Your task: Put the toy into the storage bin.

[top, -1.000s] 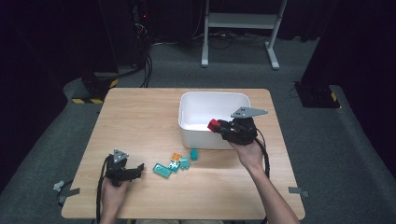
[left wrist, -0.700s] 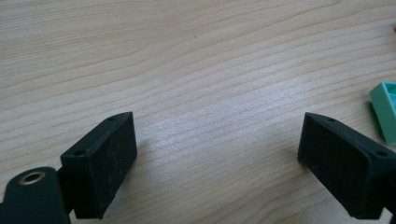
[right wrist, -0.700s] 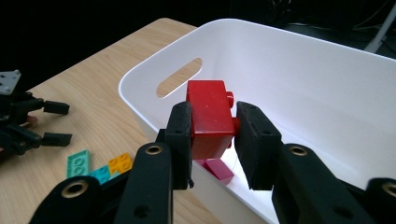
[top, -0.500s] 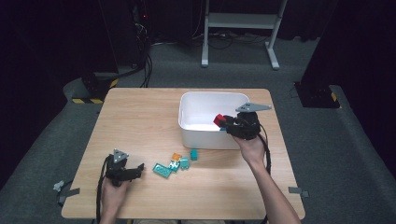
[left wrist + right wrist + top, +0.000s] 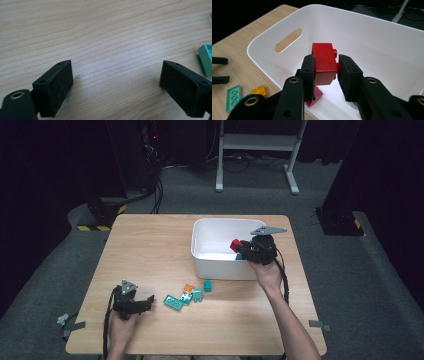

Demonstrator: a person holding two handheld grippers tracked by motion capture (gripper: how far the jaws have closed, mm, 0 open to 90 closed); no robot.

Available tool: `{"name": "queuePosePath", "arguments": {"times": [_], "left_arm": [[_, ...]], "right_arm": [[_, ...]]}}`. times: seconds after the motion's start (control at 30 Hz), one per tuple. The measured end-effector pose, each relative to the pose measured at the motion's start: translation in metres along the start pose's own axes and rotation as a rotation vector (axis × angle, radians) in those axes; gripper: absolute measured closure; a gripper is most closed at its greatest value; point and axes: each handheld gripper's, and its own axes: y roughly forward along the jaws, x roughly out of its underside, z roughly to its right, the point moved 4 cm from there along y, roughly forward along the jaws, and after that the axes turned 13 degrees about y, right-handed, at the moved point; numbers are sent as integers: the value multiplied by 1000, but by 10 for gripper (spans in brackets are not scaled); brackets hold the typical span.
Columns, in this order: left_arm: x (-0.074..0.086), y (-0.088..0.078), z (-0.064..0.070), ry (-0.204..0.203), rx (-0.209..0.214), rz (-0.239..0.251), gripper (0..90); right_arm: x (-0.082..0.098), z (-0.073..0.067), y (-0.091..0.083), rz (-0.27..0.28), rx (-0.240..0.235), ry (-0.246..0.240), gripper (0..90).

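One red brick (image 5: 323, 63), clamped in the right hand-held gripper (image 5: 325, 65), has been carried over the white bin (image 5: 216, 265); release is judged next. The left hand-held gripper (image 5: 117, 85) is held apart over the counter (image 5: 105, 37).

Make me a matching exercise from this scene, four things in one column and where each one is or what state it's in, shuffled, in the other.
Things:
1. red brick
2. left hand-held gripper
3. white bin
4. teal flat plate

Places or states:
A. lying on the bare wood between the two hands
B. clamped between two black jaws above the bin
C. jaws wide apart, nothing between them
D. standing on the table's far right part, with a magenta brick inside

Pairs: 1-B, 2-C, 3-D, 4-A
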Motion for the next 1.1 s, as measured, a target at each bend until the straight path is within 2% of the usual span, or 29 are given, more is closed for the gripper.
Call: {"name": "queuePosePath", "arguments": {"times": [0.4, 0.63, 0.73, 0.9, 0.97, 1.1], "left_arm": [[0, 0, 0, 0, 0, 0, 115], [0, 0, 0, 0, 0, 0, 115], [0, 0, 0, 0, 0, 0, 115], [0, 0, 0, 0, 0, 0, 115], [0, 0, 0, 0, 0, 0, 115], [0, 0, 0, 0, 0, 0, 115]], "right_arm": [[-1, 5, 5, -19, 26, 6, 664], [0, 2, 4, -19, 9, 2, 518], [0, -4, 0, 9, -19, -3, 474], [5, -13, -7, 49, -100, -6, 376], [8, -17, -11, 57, -145, 3, 377], [17, -24, -19, 64, -169, -11, 358]]}}
